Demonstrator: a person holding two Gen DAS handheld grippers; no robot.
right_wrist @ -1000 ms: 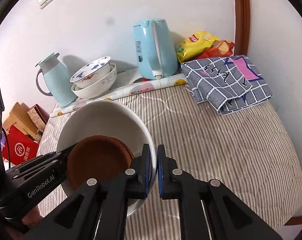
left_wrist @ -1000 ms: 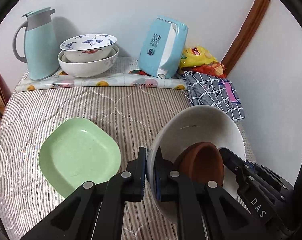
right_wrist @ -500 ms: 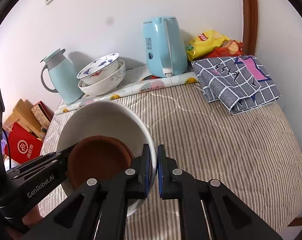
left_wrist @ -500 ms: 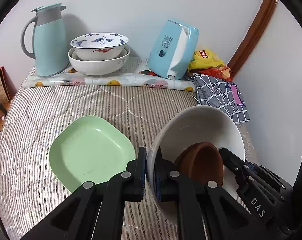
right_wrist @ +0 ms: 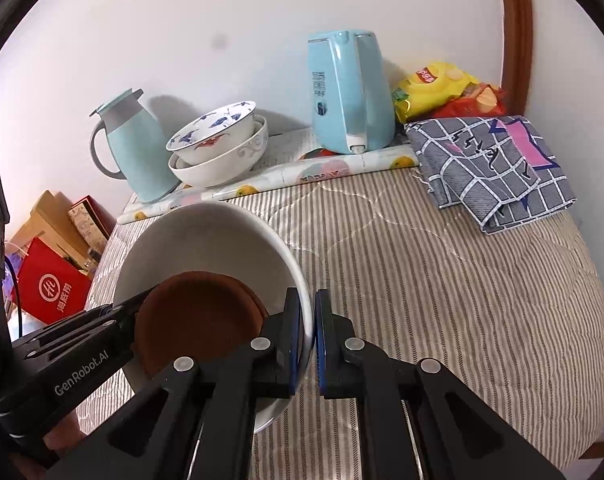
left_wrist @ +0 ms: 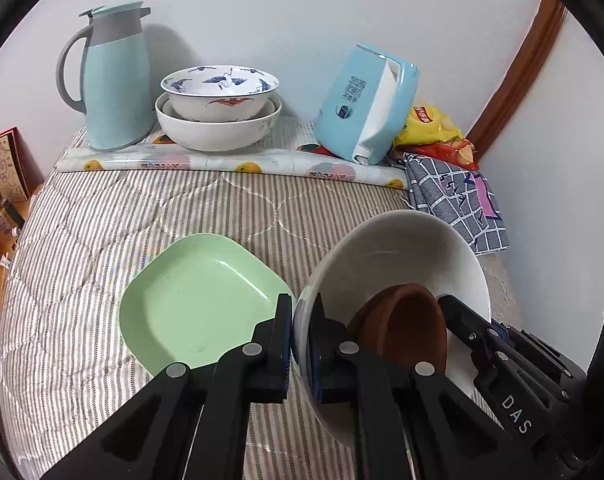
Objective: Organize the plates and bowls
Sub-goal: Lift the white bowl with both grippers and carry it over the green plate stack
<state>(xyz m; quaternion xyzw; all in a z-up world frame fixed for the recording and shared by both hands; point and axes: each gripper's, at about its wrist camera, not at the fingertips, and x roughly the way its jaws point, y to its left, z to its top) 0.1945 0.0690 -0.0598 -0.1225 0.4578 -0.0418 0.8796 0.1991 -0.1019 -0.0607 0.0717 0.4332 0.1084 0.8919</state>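
Note:
Both grippers hold one large white bowl (left_wrist: 398, 248) above the striped bed. My left gripper (left_wrist: 301, 336) is shut on its left rim; my right gripper (right_wrist: 309, 332) is shut on its right rim. The white bowl shows in the right wrist view (right_wrist: 206, 236) too. Inside it lies a small brown bowl (left_wrist: 406, 328), also seen in the right wrist view (right_wrist: 194, 316). A green square plate (left_wrist: 198, 300) lies on the bed, left of the held bowl. A blue-patterned bowl (left_wrist: 220, 92) sits nested in a white bowl (left_wrist: 218, 132) at the back.
A teal thermos jug (left_wrist: 114, 80) stands left of the stacked bowls on a fruit-print mat (left_wrist: 230, 162). A blue electric kettle (left_wrist: 366, 104), snack bags (left_wrist: 430, 124) and a folded checked cloth (left_wrist: 458, 196) lie at the back right. Boxes (right_wrist: 58, 256) sit beside the bed's left edge.
Both grippers with the white bowl have moved forward and left; the stacked bowls, jug and green plate now look nearer and shifted right in the left view.

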